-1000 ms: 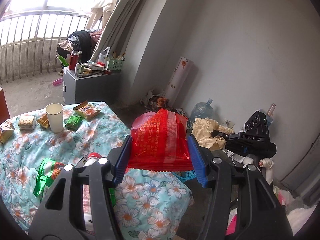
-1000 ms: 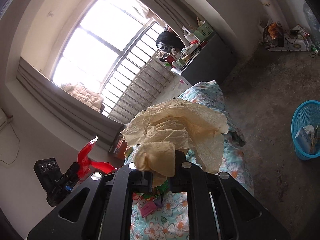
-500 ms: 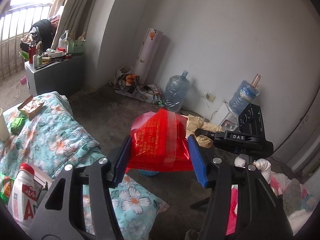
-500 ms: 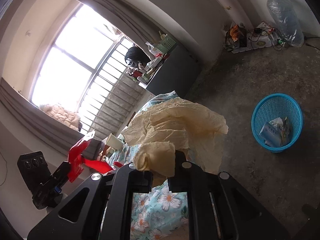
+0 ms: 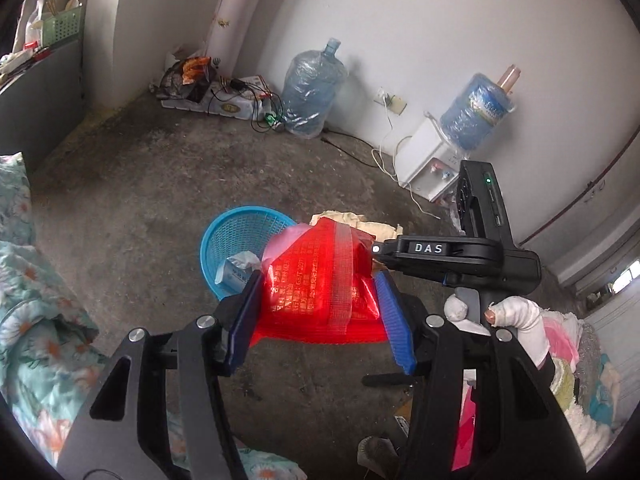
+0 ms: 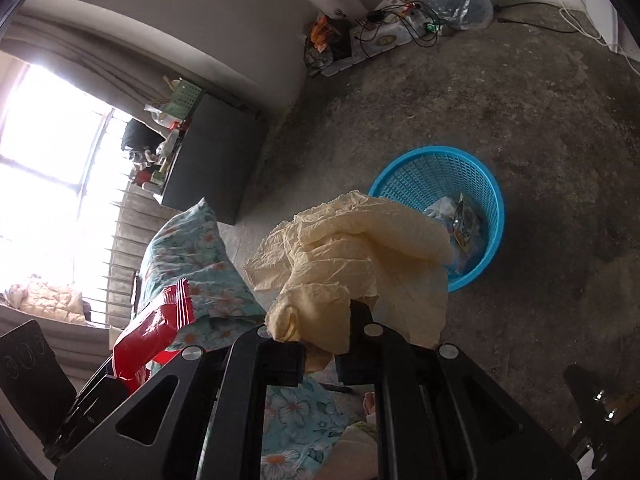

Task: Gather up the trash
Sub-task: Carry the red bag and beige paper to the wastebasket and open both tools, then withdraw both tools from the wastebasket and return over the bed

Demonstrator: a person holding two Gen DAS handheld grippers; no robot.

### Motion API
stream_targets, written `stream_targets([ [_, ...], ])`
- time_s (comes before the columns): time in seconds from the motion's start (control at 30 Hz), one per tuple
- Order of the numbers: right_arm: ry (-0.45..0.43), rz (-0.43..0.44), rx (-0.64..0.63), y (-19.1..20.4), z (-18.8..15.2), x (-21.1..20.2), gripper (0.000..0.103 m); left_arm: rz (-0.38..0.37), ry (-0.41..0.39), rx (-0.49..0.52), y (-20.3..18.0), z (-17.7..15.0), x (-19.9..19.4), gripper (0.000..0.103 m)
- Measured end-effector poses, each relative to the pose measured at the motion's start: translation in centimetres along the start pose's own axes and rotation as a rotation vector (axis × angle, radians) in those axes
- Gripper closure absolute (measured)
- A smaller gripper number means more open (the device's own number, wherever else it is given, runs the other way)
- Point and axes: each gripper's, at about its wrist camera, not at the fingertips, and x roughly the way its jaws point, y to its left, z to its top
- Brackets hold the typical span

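Both tongs tilt down toward one blue basket (image 6: 436,184). The left tongs (image 5: 320,312) clamp one red wrapper (image 5: 320,280) above it; the right tongs (image 6: 320,356) pinch one yellow paper (image 6: 360,248) beside it.

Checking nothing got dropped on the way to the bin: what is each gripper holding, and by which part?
Left gripper: red snack packet, clamped across its side edges near the bottom seam. Right gripper: crumpled yellow paper, pinched at its lower bunched end.

red wrapper (image 5: 320,280) — clamped | yellow paper (image 6: 360,256) — crumpled, pinched | blue basket (image 6: 476,184) — floor
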Motion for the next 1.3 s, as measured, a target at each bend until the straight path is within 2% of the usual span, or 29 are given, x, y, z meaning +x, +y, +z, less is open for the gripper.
stream_targets([
  [0.1,0.018,-0.043,0.039,-2.2,2.9,3.1,0.089,-0.012,0.044,0.022,0.2,1.4,4.9,0.049],
  [0.17,0.029,-0.078,0.065,-3.8,5.0,5.3,0.081,0.016,0.087,0.053,0.3,2.0,8.5,0.038],
  [0.2,0.034,-0.089,0.080,-4.7,5.9,6.5,0.064,0.043,0.117,0.076,0.2,2.3,10.4,0.025],
  [0.23,0.033,-0.108,0.094,-5.5,6.6,7.7,0.051,0.058,0.138,0.088,0.4,2.4,12.2,0.024],
  [0.33,0.044,-0.185,0.141,-7.6,7.5,10.3,0.049,0.069,0.161,0.046,1.4,2.4,15.2,0.024],
  [0.43,0.044,-0.222,0.174,-8.8,7.0,11.2,0.049,0.066,0.140,-0.011,2.5,2.4,15.1,0.024],
  [0.57,0.005,-0.218,0.176,-9.8,6.1,10.3,0.049,0.048,0.063,-0.044,3.0,2.8,12.5,0.022],
  [0.7,-0.056,-0.198,0.178,-9.6,5.0,7.6,0.049,0.033,-0.041,-0.055,2.5,3.3,8.2,0.022],
  [0.83,-0.116,-0.166,0.135,-7.9,3.9,4.4,0.049,0.000,-0.142,-0.062,1.3,3.0,2.7,0.022],
  [0.9,-0.148,-0.121,0.102,-6.3,2.8,2.4,0.049,-0.017,-0.192,-0.060,0.4,2.2,-0.4,0.022],
  [0.97,-0.179,-0.068,0.066,-4.5,1.4,0.2,0.048,-0.026,-0.224,-0.054,-0.4,0.9,-3.6,0.022],
  [1.07,-0.186,-0.007,0.006,-1.6,-1.4,-2.4,0.038,-0.024,-0.212,-0.055,-1.3,-1.8,-8.0,0.019],
  [1.17,-0.133,0.060,-0.053,0.9,-4.3,-3.7,0.037,-0.004,-0.192,-0.060,-1.4,-5.2,-12.5,0.019],
  [1.3,-0.060,0.087,-0.123,4.2,-7.5,-4.4,0.036,0.037,-0.234,-0.067,-1.3,-10.0,-18.7,0.019],
])
